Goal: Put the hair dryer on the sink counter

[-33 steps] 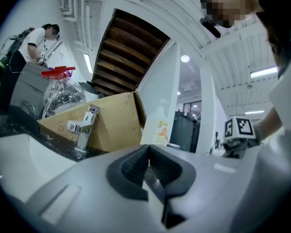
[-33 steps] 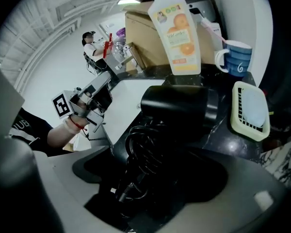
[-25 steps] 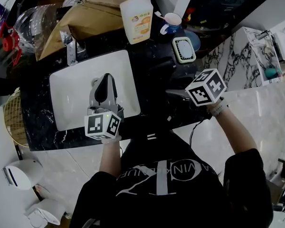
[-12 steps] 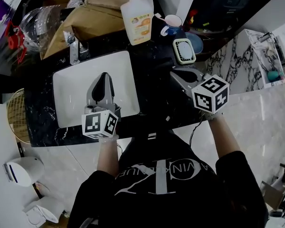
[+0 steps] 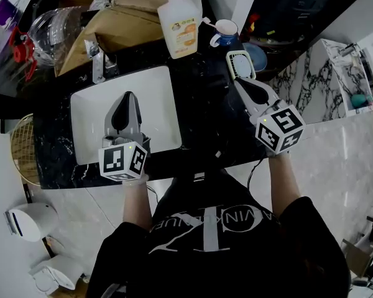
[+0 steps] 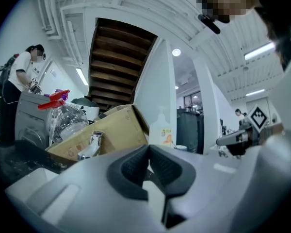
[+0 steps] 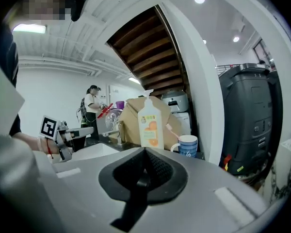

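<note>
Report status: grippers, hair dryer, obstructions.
Left gripper shut, empty, above sink. Right gripper shut, empty, above counter, by white dish. Hair dryer not made out on dark counter.

The soap bottle [image 5: 179,18] is running off the head view's upper edge at its pump, its label print too small to read. The wicker basket [image 5: 18,154] is hiding partly under the black counter [image 5: 205,104], whose dark surface is swallowing detail.

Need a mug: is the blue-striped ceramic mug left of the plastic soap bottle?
No, the blue-striped ceramic mug stands right of the plastic soap bottle.
</note>
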Action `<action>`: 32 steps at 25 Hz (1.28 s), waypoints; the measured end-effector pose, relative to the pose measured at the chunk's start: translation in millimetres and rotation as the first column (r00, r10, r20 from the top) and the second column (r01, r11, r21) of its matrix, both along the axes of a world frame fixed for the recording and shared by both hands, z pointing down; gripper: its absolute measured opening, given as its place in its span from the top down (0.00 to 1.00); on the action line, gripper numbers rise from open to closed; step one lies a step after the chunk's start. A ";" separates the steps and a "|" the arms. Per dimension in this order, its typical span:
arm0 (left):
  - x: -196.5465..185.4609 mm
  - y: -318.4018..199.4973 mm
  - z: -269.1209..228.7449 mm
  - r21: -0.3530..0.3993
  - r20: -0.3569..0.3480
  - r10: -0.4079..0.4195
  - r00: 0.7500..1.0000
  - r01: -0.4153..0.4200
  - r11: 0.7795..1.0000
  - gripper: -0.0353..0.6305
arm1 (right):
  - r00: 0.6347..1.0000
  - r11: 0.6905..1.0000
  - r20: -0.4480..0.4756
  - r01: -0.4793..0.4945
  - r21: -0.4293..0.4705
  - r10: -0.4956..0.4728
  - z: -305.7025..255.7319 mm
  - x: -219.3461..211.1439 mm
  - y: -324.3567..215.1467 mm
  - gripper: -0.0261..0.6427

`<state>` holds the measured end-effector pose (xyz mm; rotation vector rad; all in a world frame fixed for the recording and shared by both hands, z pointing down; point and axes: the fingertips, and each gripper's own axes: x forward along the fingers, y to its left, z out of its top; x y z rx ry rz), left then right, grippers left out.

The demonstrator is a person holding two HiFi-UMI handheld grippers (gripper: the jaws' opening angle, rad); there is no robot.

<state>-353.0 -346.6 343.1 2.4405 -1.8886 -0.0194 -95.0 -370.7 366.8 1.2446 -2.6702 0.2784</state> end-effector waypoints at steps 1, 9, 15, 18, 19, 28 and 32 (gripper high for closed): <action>-0.6 0.7 -1.1 0.002 0.003 -0.003 1.000 0.003 1.000 0.95 | 1.000 1.000 0.004 -0.008 0.009 0.008 -1.6 3.3 -0.8 0.96; -2.3 5.8 -5.8 0.021 0.001 -0.031 1.000 0.031 0.999 0.95 | 0.998 0.998 0.045 -0.043 0.051 0.041 -13.1 17.1 -0.3 0.96; 0.6 6.6 -7.3 0.029 -0.005 -0.051 0.999 0.051 0.998 0.95 | 0.996 0.992 0.066 -0.061 0.107 0.054 -24.4 21.0 -1.2 0.96; 5.0 6.9 -11.8 0.042 0.002 -0.047 0.999 0.046 0.998 0.95 | 0.995 0.988 0.083 -0.072 0.134 0.061 -30.3 23.7 -1.8 0.96; 6.2 7.1 -13.7 0.047 0.004 -0.046 0.999 0.046 0.998 0.95 | 0.994 0.987 0.090 -0.078 0.140 0.065 -32.1 24.8 -2.4 0.96; 12.0 8.9 -24.1 0.066 0.013 -0.041 0.999 0.040 0.997 0.95 | 0.982 0.983 0.173 -0.106 0.149 0.080 -39.7 29.9 -6.5 0.96; 10.3 8.8 -26.0 0.073 0.008 -0.044 0.999 0.043 0.996 0.95 | 0.981 0.982 0.178 -0.108 0.155 0.080 -42.2 28.2 -6.2 0.96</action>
